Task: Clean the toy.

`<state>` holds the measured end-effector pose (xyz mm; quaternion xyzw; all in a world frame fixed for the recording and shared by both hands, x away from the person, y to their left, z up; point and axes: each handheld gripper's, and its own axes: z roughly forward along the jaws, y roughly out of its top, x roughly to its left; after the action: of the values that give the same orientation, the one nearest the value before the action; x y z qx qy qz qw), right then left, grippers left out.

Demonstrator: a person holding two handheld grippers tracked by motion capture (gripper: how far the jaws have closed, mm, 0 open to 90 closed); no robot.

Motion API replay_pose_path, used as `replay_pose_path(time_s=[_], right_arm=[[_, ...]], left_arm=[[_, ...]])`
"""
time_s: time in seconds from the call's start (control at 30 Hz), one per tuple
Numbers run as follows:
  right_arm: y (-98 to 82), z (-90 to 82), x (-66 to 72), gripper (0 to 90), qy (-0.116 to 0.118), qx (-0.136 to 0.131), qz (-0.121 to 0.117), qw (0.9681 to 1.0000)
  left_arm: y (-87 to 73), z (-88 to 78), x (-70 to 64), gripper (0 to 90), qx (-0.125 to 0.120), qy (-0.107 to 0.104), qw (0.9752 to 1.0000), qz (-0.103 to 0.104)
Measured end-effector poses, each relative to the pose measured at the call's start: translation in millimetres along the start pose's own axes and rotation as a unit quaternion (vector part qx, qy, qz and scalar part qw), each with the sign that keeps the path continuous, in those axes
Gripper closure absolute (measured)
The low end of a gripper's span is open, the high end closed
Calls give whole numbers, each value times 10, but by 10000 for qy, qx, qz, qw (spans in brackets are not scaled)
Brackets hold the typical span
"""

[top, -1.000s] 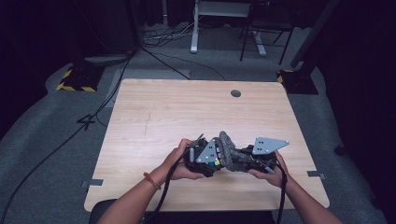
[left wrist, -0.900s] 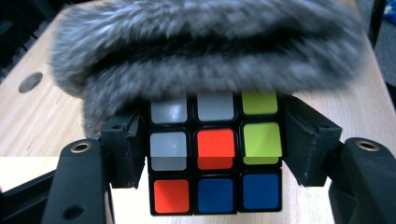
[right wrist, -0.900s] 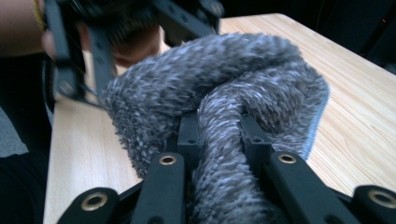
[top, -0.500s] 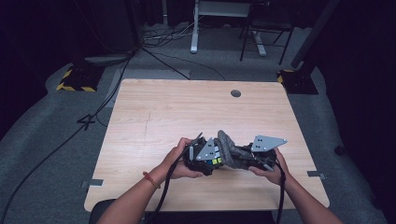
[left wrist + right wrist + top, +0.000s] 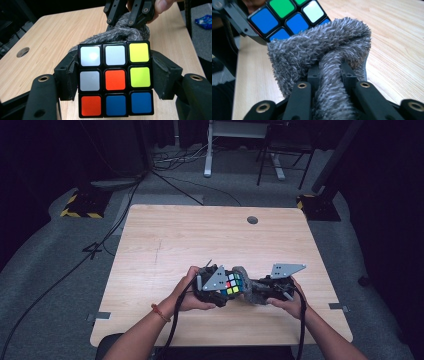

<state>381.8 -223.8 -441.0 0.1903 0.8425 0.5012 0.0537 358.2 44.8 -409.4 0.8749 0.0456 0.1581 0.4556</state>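
Near the front edge of the light wooden worktop (image 5: 165, 245), about midway along it, the left gripper (image 5: 115, 82) clamps a scrambled, black-framed, multicoloured puzzle cube (image 5: 115, 80) by two opposite sides. The right gripper (image 5: 329, 75), clenched on a fuzzy grey cloth (image 5: 322, 52), presses it against the cube. The far half of the worktop lies open, back to a round cable hole (image 5: 252, 220). No readable writing shows.

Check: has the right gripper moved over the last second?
Yes, slightly. In the high view the right gripper, clamping the grey cloth, edged toward the table's near edge, away from the round hole.
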Motion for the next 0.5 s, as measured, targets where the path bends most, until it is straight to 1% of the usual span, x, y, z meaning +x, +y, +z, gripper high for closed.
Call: replay_pose_path(time_s=[0.07, 0.1, 0.13, 0.27, 0.3, 0.33, 0.37, 0.47, 0.5], right_arm=[[-1, -9, -9, 763, 2, -44, 16, 10000], [-5, -18, -16, 764, 48, -84, 56, 9999], [-6, -26, -21, 764, 46, -109, 72, 9999], [11, -72, -19, 765, 57, -214, 85, 9997], [19, -78, -13, 765, 35, -229, 64, 9997], [26, -84, -3, 765, 13, -217, 28, 9998], [32, -86, 3, 765, 0, -235, -8, 9997], [45, -84, 19, 766, -65, -244, -38, 9997], [51, -81, 24, 765, -89, -262, -54, 9996]], left_arm=[[-19, 12, 2, 330, 57, -10, 10000, -23], [-25, 15, 8, 330, 73, -1, 10000, -19], [-33, 21, 10, 329, 131, 5, 9999, -24], [-40, 57, -5, 329, 254, 70, 9996, 34], [-39, 67, -4, 329, 329, 96, 9994, 61], [-45, 81, -4, 328, 330, 62, 9994, 8], [-51, 93, 6, 328, 351, 65, 9994, 0], [-63, 134, 12, 328, 466, 106, 9988, -50], [-64, 154, 12, 328, 540, 138, 9984, -33]])
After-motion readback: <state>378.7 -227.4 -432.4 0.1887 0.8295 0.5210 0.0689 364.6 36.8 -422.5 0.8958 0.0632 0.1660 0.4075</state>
